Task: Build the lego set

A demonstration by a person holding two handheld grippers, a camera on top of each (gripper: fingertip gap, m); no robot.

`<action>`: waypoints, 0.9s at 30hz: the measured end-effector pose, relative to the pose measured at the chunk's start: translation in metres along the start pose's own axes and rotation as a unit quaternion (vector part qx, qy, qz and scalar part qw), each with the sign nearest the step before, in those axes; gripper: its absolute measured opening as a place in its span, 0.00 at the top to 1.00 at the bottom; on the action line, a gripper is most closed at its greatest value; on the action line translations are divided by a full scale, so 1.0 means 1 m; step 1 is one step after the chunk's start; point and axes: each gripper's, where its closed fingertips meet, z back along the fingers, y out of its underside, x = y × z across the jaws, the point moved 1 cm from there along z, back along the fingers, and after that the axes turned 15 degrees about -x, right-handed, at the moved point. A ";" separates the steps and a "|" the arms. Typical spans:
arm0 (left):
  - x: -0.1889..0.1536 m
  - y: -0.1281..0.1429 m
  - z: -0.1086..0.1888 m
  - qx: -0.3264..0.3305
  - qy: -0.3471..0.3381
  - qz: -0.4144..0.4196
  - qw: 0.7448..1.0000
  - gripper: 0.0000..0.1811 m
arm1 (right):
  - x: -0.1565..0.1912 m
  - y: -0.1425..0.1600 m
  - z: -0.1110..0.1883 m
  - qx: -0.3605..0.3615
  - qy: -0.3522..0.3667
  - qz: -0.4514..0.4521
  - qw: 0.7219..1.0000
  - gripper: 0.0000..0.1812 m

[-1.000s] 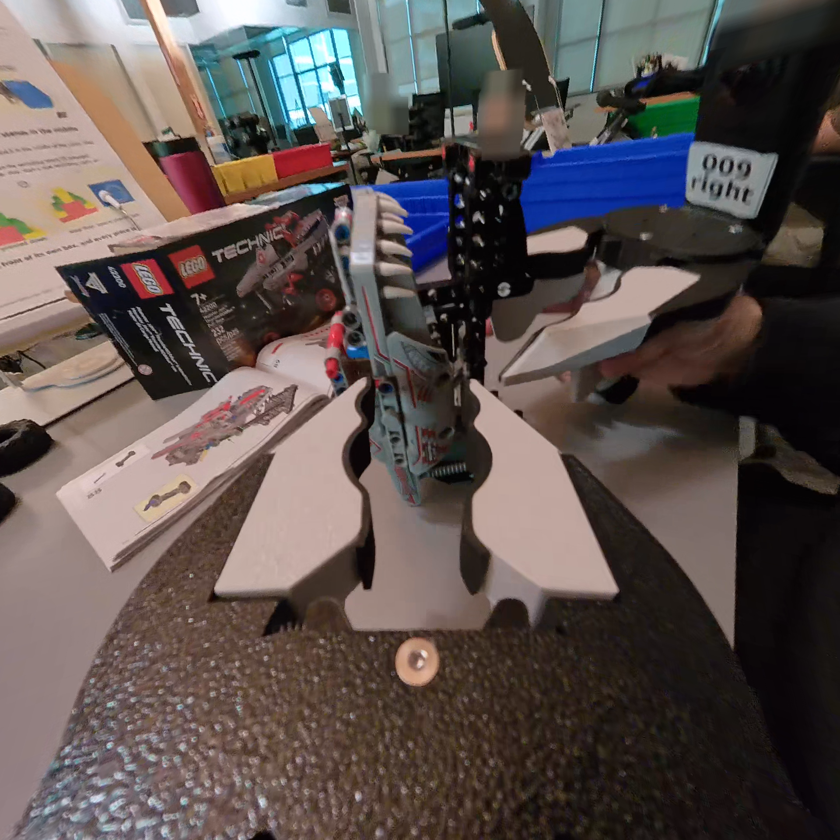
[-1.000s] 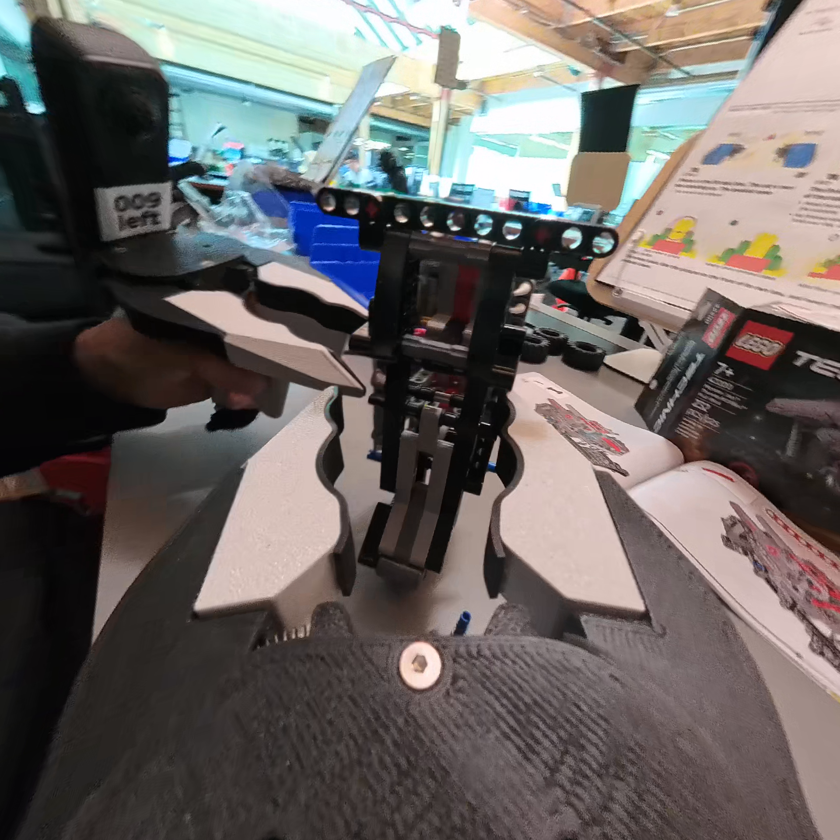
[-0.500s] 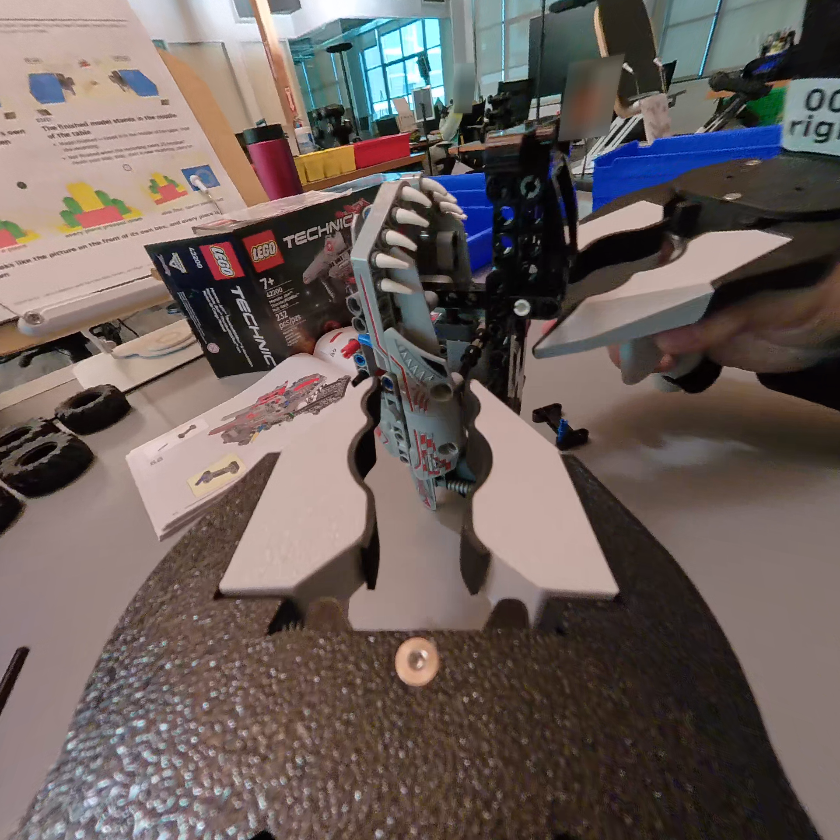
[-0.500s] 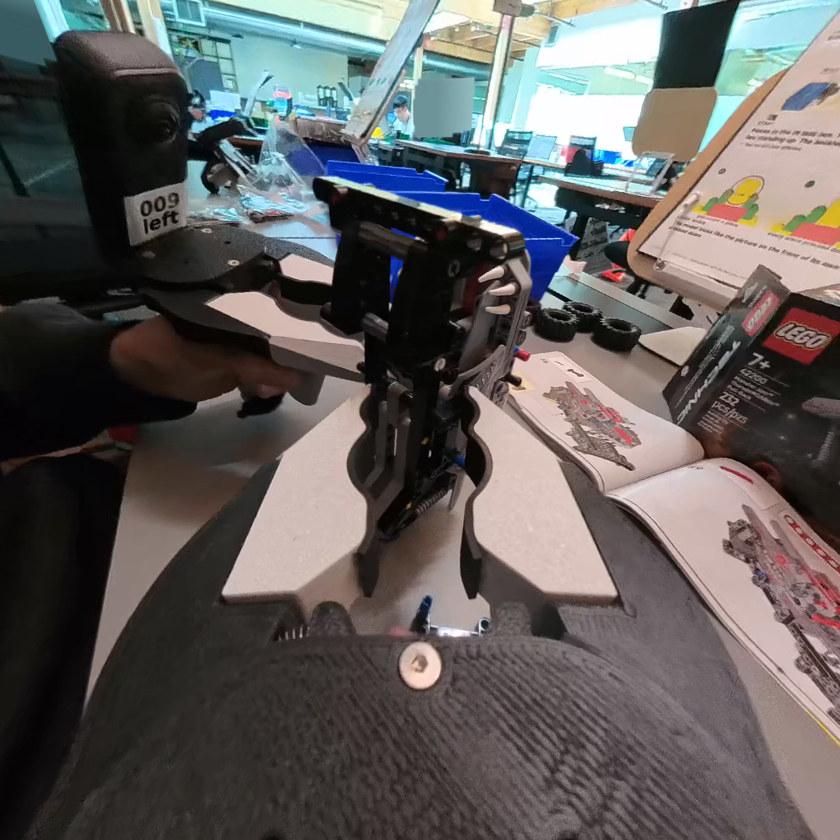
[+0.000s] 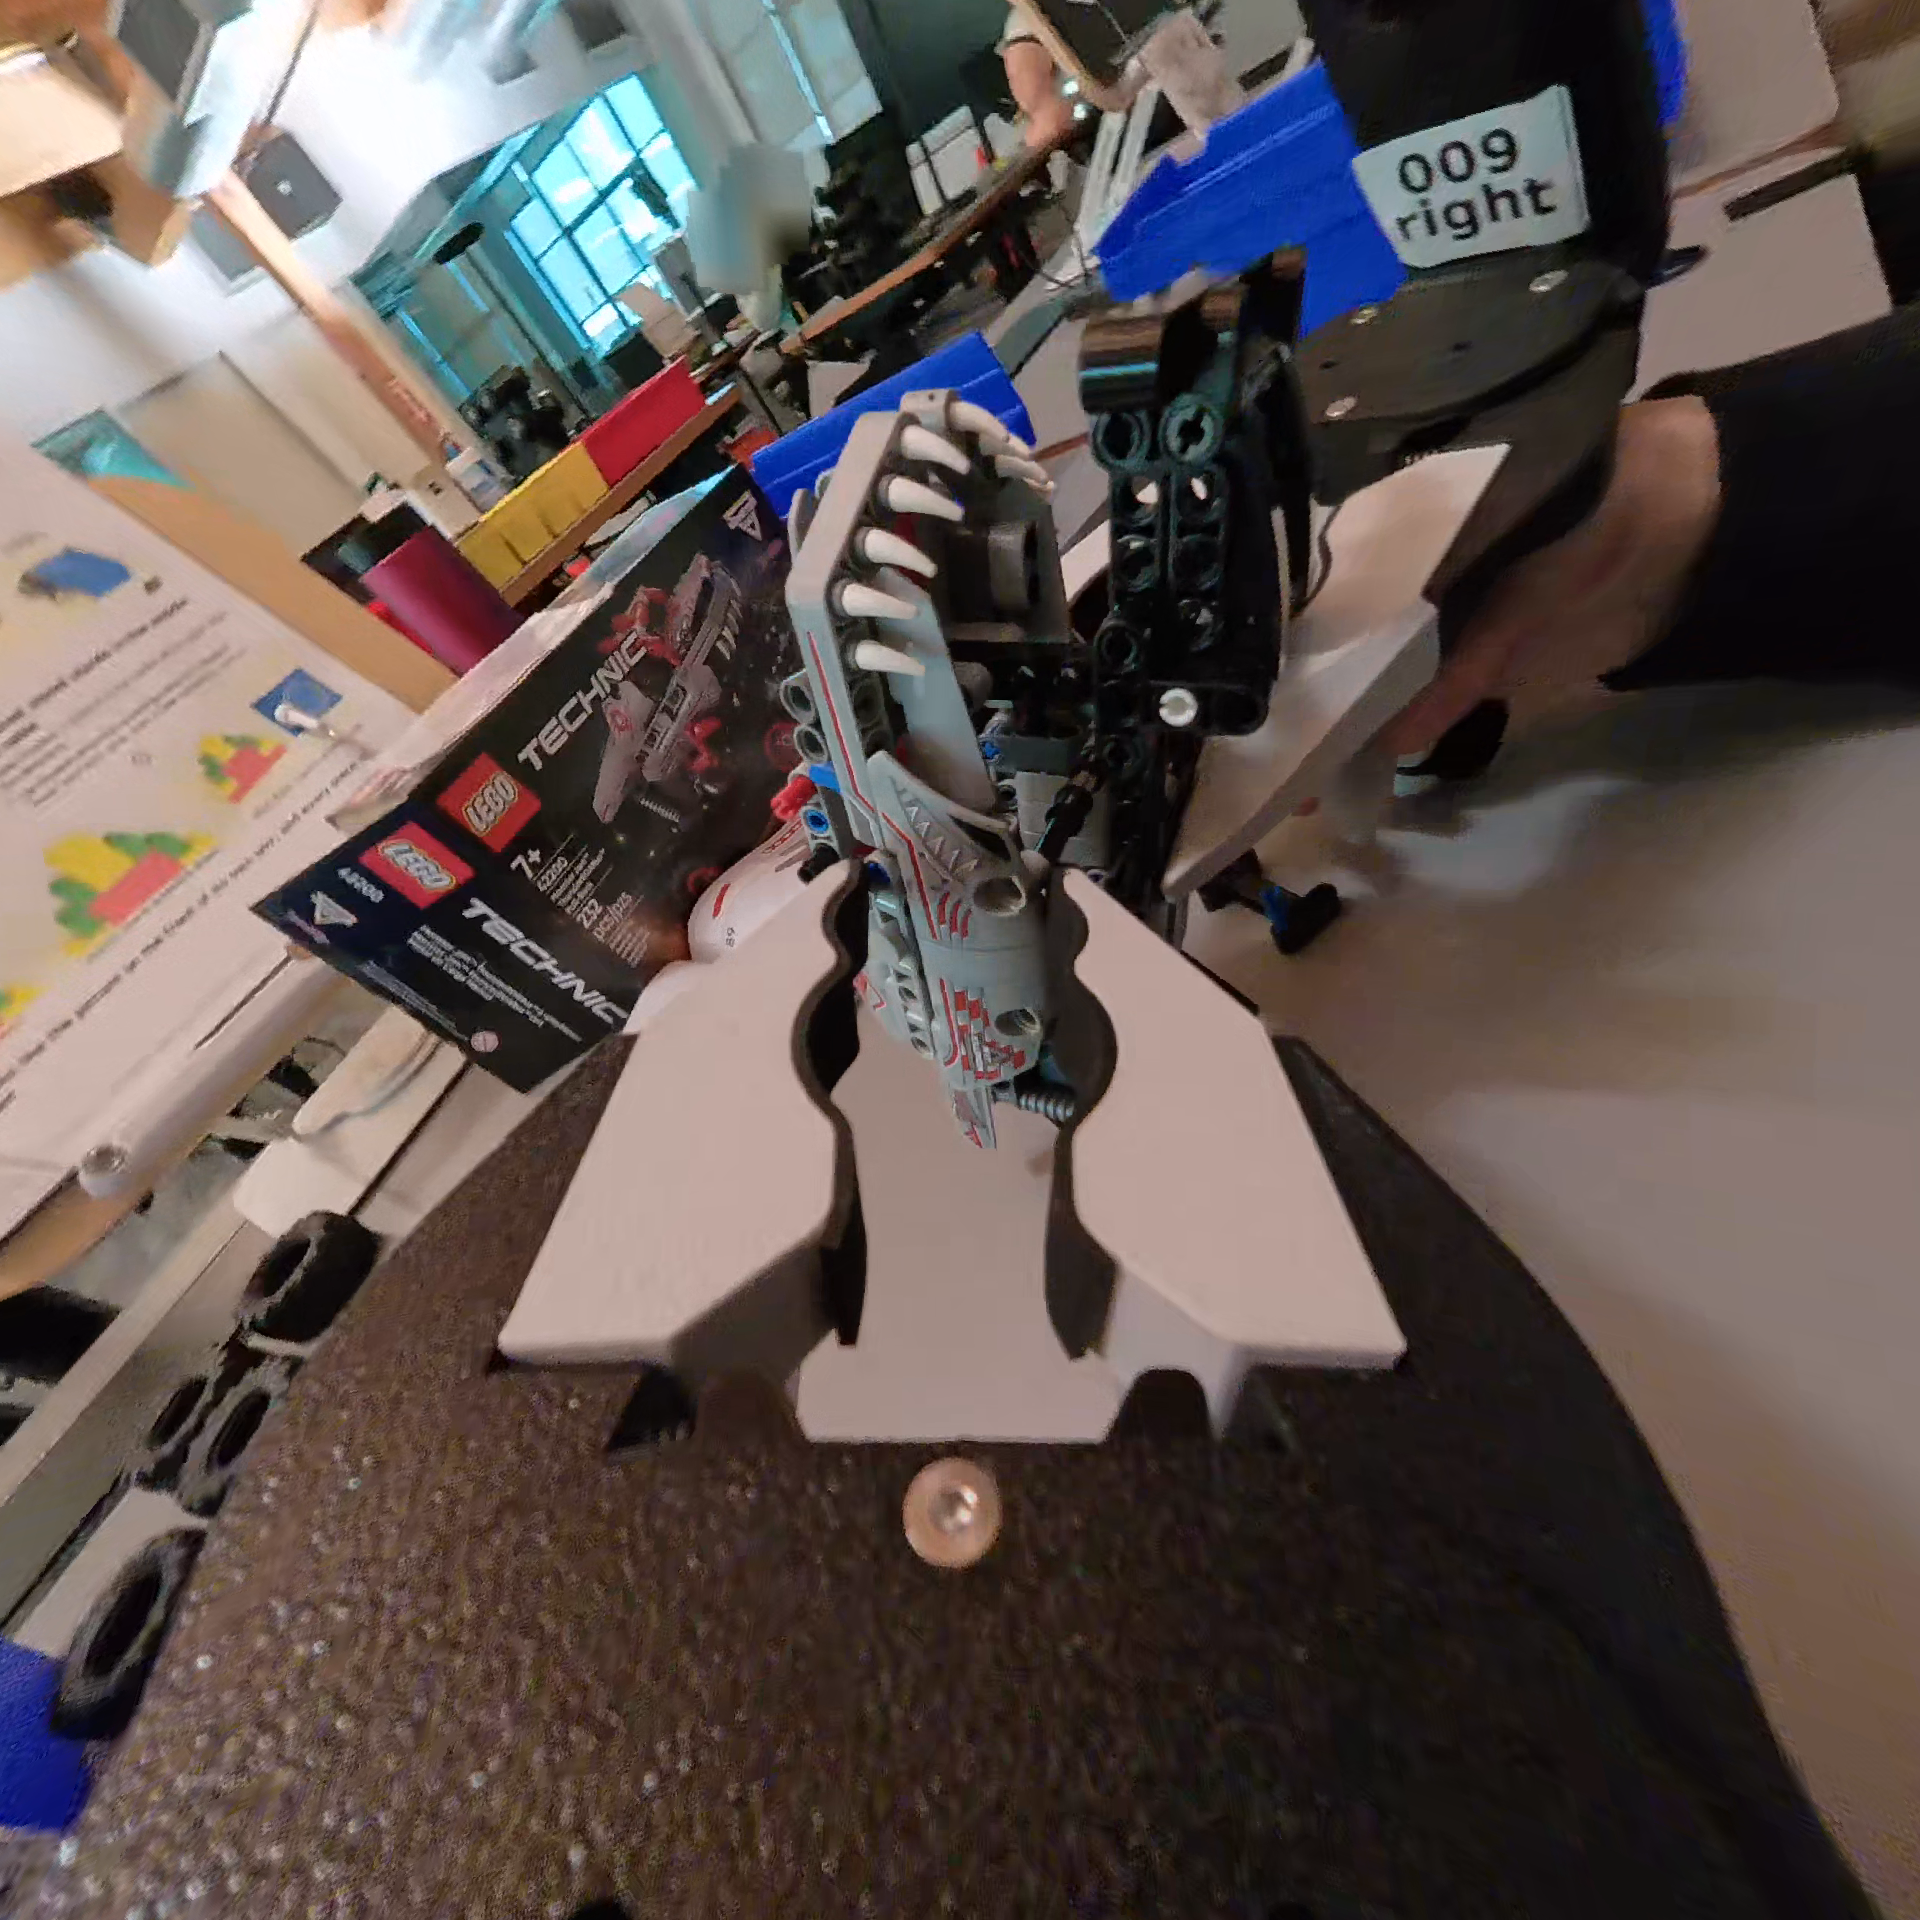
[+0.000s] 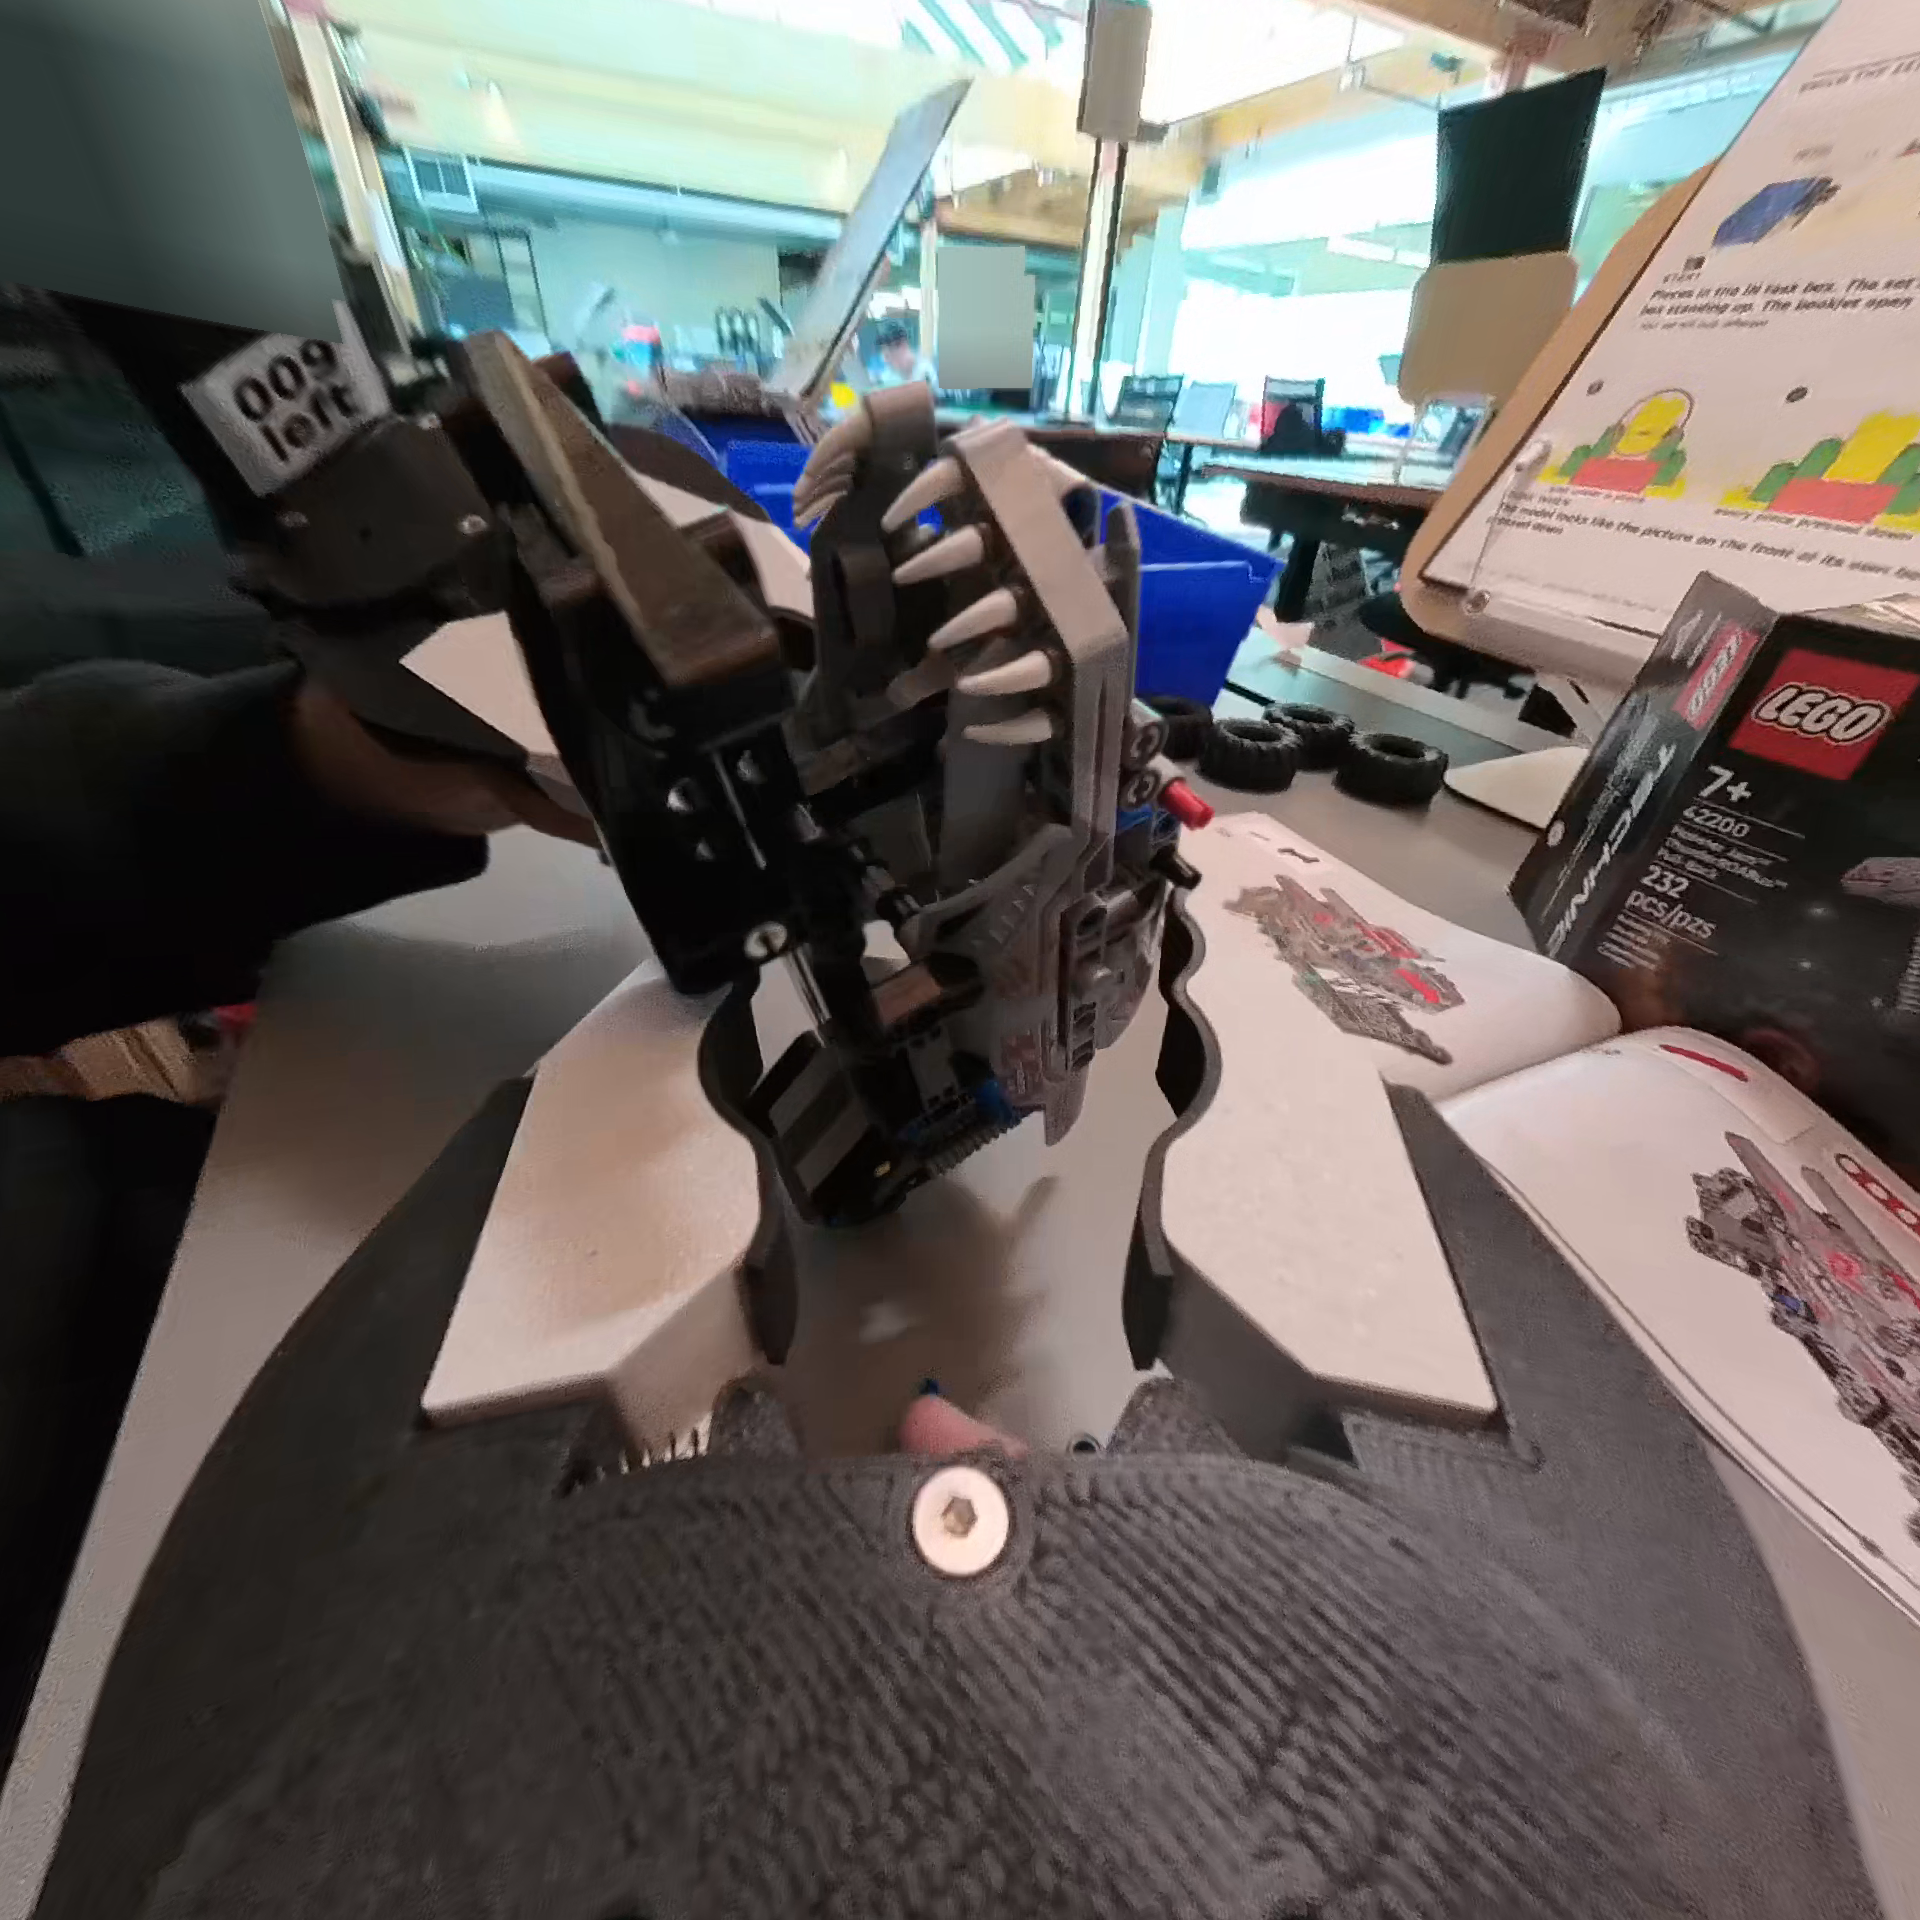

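The half-built model sits at the centre of both wrist views, lifted clear of the tabletop and tilted. It is a grey toothed panel with red markings joined to a black beam frame. It looks light and rigid in its beams, but the pinned joints and the row of white teeth would probably pop loose under a twist or a hard squeeze. The solid side beams are the safer places to hold, not the teeth or the small spring low down.

In the left wrist view, the left gripper has its pale fingers closed partway, pinching the lower grey end of the model between them. In the right wrist view, the right gripper has fingers set wider apart around the black lower block. They flank it closely, yet whether they actually press on it cannot be told.

Outward from there, the set's box stands at the left centre of the left view. An open instruction booklet lies at the right of the right view. Loose black tyres rest beyond it, before a blue bin.
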 end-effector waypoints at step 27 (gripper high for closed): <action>-0.014 0.037 -0.046 0.111 0.018 -0.287 0.951 0.92 | -0.019 -0.023 0.061 0.063 0.251 0.056 0.964 0.76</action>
